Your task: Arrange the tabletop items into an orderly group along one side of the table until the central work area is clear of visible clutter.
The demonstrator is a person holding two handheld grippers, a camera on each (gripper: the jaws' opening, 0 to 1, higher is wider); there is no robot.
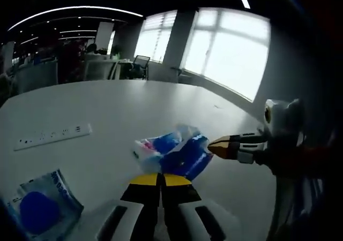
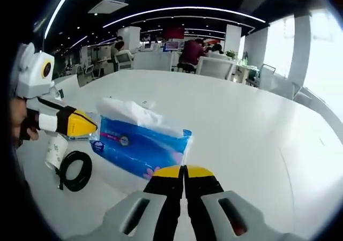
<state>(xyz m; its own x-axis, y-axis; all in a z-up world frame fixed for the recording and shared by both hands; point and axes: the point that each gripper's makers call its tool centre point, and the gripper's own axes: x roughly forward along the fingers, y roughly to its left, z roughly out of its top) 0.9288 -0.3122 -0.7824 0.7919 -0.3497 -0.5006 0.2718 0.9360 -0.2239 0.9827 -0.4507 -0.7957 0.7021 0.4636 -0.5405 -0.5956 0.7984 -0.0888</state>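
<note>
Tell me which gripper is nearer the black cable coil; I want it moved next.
Left, as far as I can judge. In the right gripper view the left gripper hangs just above the coil; the right gripper sits across the tissue pack from it.

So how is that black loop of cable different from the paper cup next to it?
The black cable is a thin dark coil lying flat on the table; the paper cup is pale and stubby, and lies tipped on its side. The cable forms an open ring, the cup a closed tube. Both sit left of the blue tissue pack.
</note>
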